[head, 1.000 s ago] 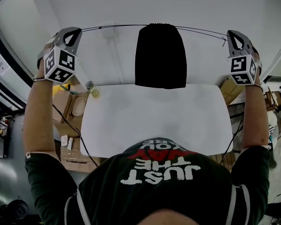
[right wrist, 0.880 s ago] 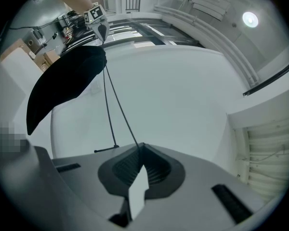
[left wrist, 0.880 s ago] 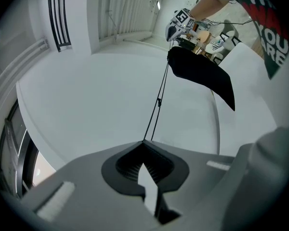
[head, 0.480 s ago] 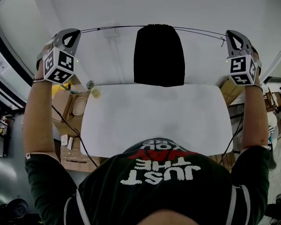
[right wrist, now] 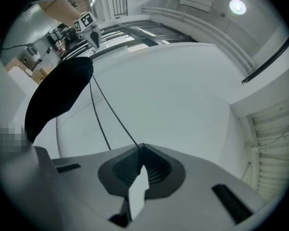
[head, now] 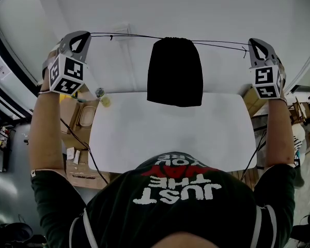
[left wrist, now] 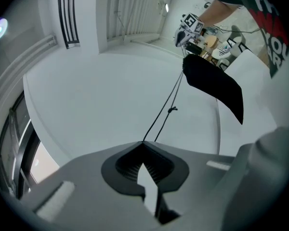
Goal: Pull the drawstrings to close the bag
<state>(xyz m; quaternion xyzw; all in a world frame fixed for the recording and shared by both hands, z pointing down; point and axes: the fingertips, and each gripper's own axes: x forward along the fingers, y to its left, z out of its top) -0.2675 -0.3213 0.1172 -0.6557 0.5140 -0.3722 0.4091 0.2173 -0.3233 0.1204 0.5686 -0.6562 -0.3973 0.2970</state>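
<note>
Above far edge of white table [head: 165,138], black bag [head: 174,71] hangs on taut drawstrings [head: 129,35]. Left gripper [head: 82,36] and right gripper [head: 253,44] sit wide apart, jaws of each clamped on drawstrings. Plain wall behind; boxes [head: 80,115] crowd floor left of table.

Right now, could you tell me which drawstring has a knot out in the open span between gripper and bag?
The left drawstring, pinched by the left gripper; the right drawstring runs bare from the bag almost to its jaws.

Bag [head: 174,71] on drawstrings [head: 129,35] between left gripper [head: 87,34] and right gripper [head: 250,43], above table [head: 165,136].
</note>
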